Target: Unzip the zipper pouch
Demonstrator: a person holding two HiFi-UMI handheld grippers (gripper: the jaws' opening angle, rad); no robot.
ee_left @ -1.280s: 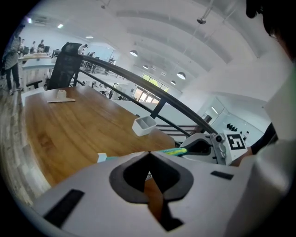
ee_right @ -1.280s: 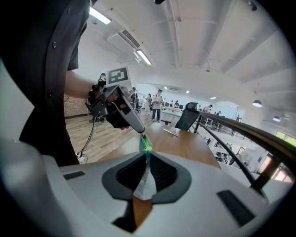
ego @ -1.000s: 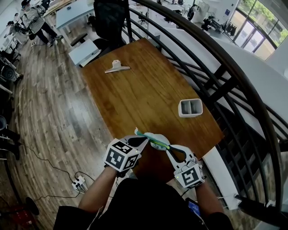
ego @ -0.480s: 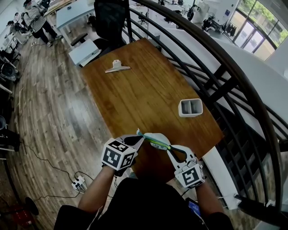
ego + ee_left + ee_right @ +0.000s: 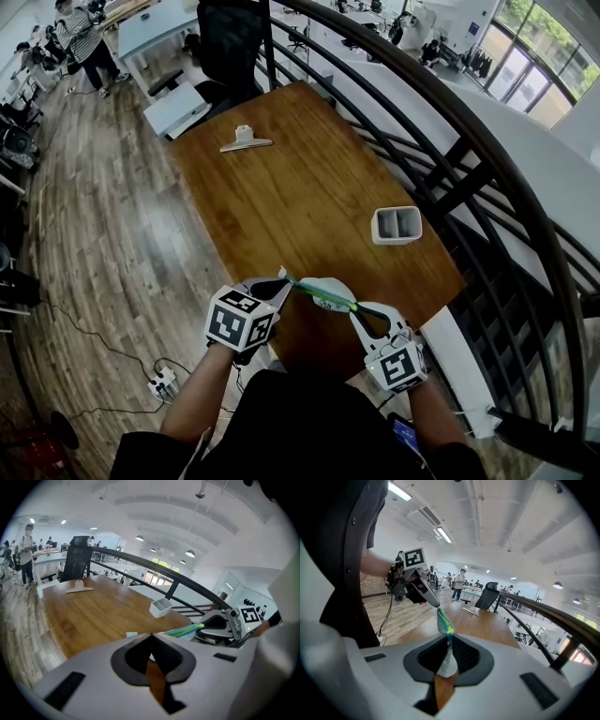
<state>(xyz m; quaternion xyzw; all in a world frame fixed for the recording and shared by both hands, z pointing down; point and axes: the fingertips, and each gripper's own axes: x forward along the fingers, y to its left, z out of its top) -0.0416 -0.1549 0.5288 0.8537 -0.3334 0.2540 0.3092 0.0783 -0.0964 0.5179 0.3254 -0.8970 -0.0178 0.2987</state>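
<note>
Wooden desk (image 5: 281, 178) beside a black railing (image 5: 450, 122). The zipper pouch (image 5: 319, 291) is held in the air over the desk's near edge, edge-on with its green-yellow zipper edge up. Its long axis runs from the left claw (image 5: 279, 284) to the right claw (image 5: 355, 308), angling toward the person on the right. Left claw is fully closed, pinching the pouch's left tip. Right claw is clamped on the white right end. No print readable on the pouch, only square markers on the claw cubes.

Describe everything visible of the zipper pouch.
The zipper pouch is soft and pale, with a green-and-yellow zipper edge. It hangs stretched above the near end of the wooden table, pinched at one end by the left gripper, at the other by the right gripper. Whether it is unzipped cannot be told.
</note>
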